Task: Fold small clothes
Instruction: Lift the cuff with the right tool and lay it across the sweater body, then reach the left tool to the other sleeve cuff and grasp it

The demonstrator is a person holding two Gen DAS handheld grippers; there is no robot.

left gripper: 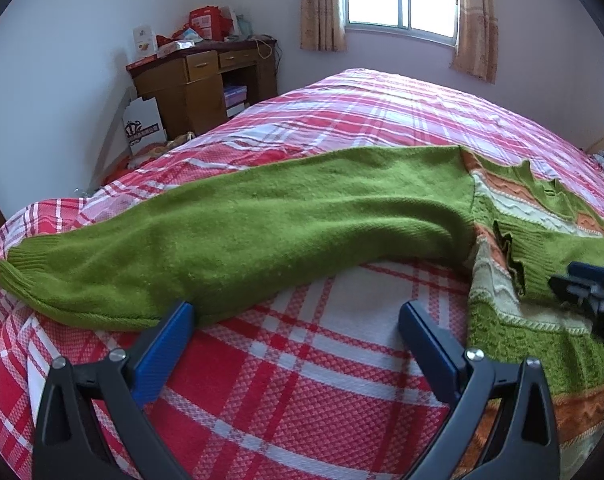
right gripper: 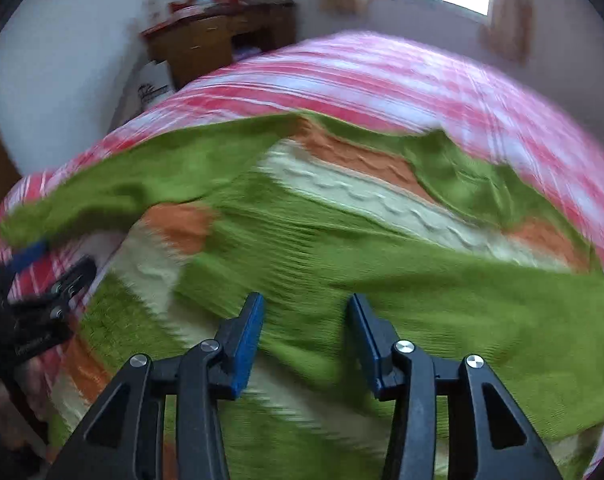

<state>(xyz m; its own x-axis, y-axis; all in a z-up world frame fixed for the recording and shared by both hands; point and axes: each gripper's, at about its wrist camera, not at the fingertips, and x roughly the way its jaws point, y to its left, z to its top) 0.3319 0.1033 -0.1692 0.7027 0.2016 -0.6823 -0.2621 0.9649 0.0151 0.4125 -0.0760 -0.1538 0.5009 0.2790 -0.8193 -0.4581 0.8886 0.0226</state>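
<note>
Early in the fold: green sweater [left gripper: 262, 220] spread on the plaid bed [left gripper: 302, 360], one sleeve stretched toward frame left, left claw [left gripper: 298, 320] released beside it, right claw [right gripper: 305, 320] released over the body, likely needing a sleeve pinch next.

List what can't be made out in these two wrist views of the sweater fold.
- Sweater knit detail: right wrist view, smeared by motion blur.
- Sweater hem: both views, cut off by the bottom edge and the gripper frames.
- Right gripper contact with the sweater: blur hides it; the left wrist view shows only part of it at the edge.
- Left gripper touching the sleeve: unclear.
- Items on the desk: too small, blurred.
</note>
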